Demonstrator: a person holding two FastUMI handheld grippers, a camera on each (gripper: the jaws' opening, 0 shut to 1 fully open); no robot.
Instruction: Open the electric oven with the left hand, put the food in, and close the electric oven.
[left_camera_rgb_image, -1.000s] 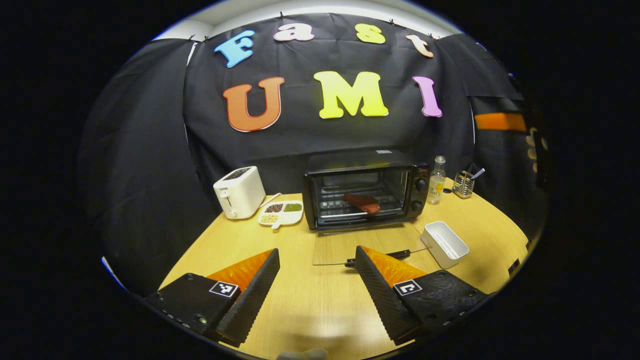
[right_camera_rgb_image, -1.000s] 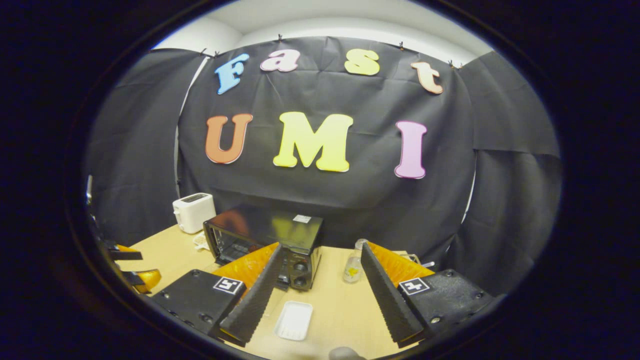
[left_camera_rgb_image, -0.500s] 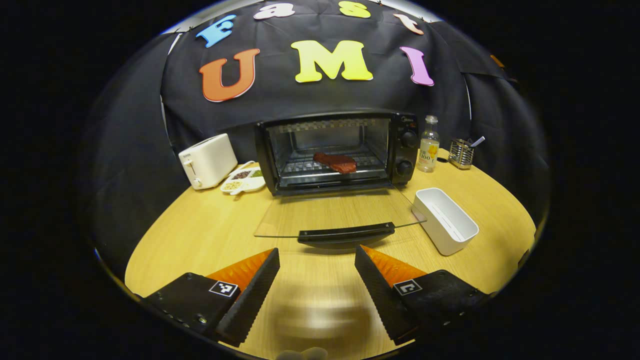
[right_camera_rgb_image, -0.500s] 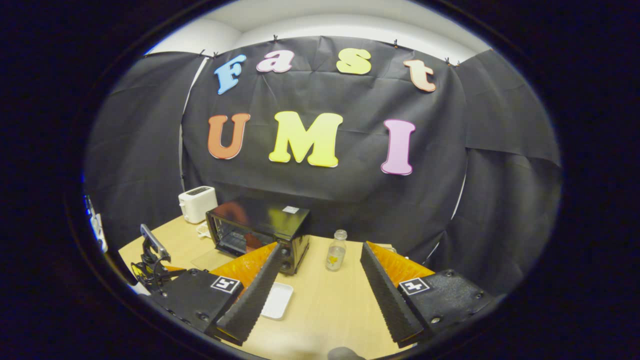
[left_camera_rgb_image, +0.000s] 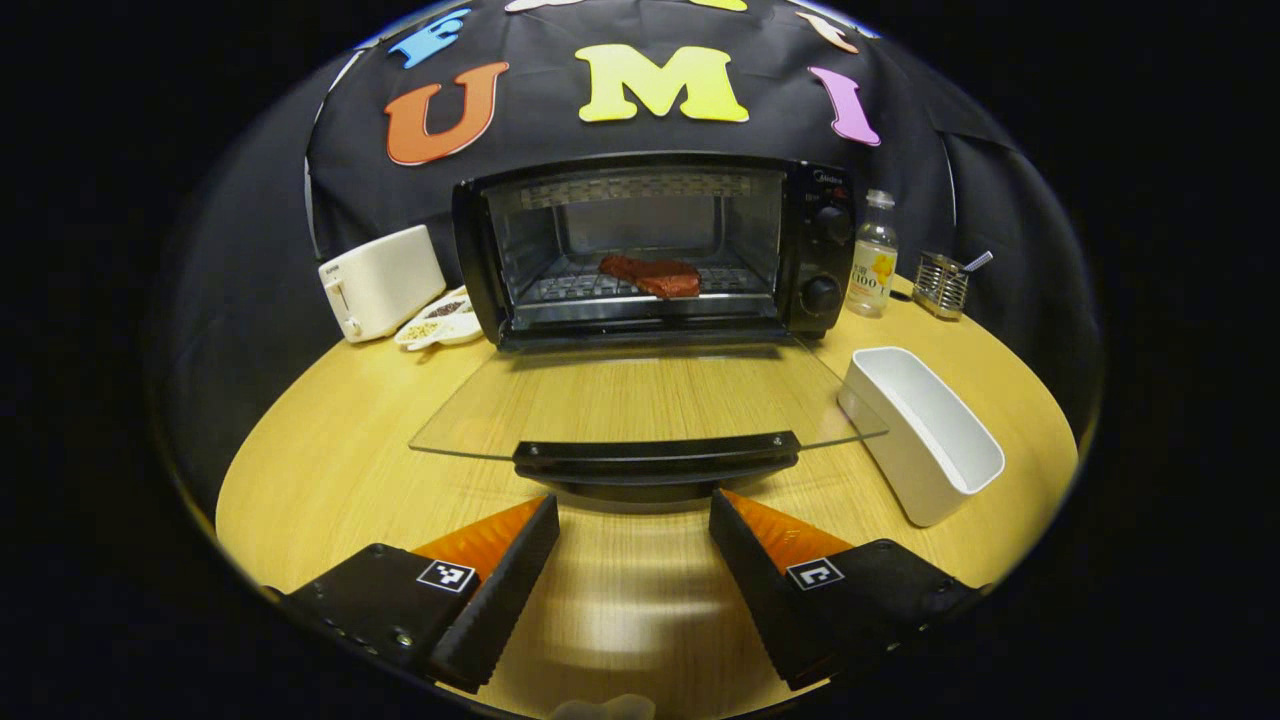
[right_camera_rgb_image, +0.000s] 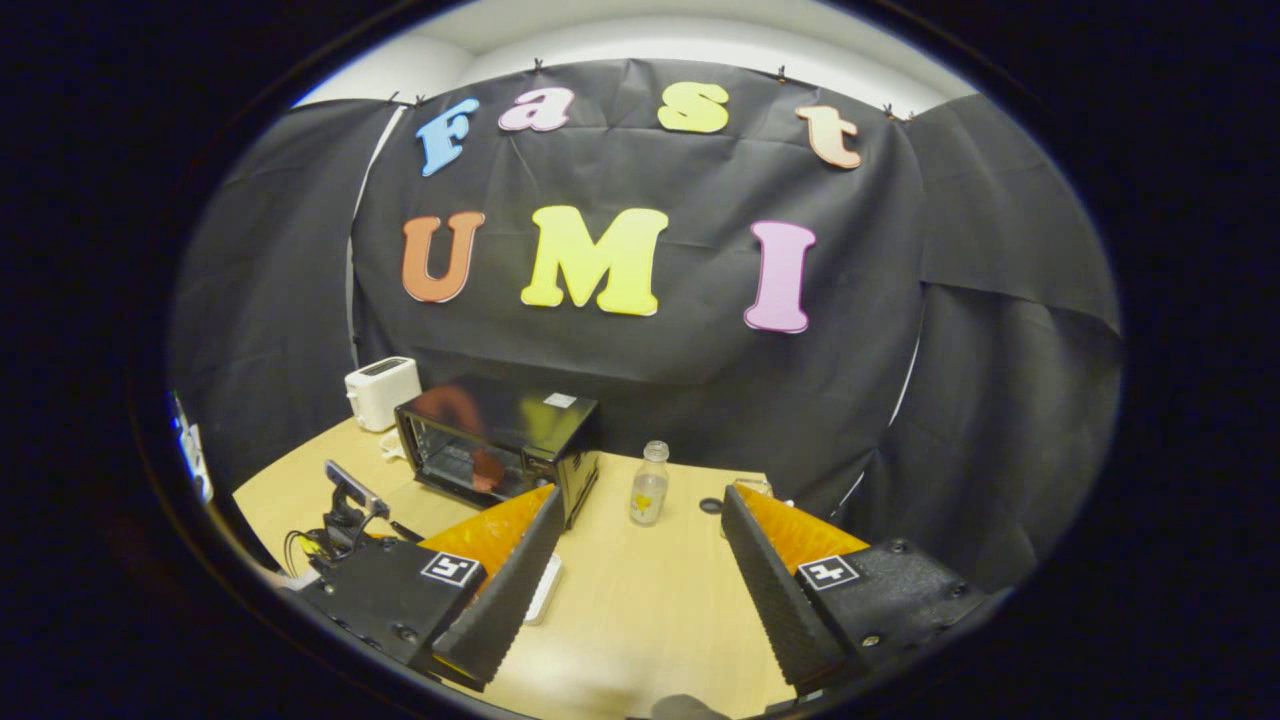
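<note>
You're in staged recording booth, not real kitchen: black cloth wall (left_camera_rgb_image: 250, 200) draped behind round wooden tabletop (left_camera_rgb_image: 330, 450). Kitchen props set out: electric oven (left_camera_rgb_image: 650, 245), white toaster (left_camera_rgb_image: 380, 280), bottle (left_camera_rgb_image: 872, 255), utensil holder (left_camera_rgb_image: 943, 285).

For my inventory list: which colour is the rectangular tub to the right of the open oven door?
White; the tub shows best in the left gripper view.

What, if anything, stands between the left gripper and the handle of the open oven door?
Nothing visible does. In the left gripper view the left gripper is open, its fingers pointing at the handle on the lowered door, with bare table between. The white tray sits off to the side.
</note>
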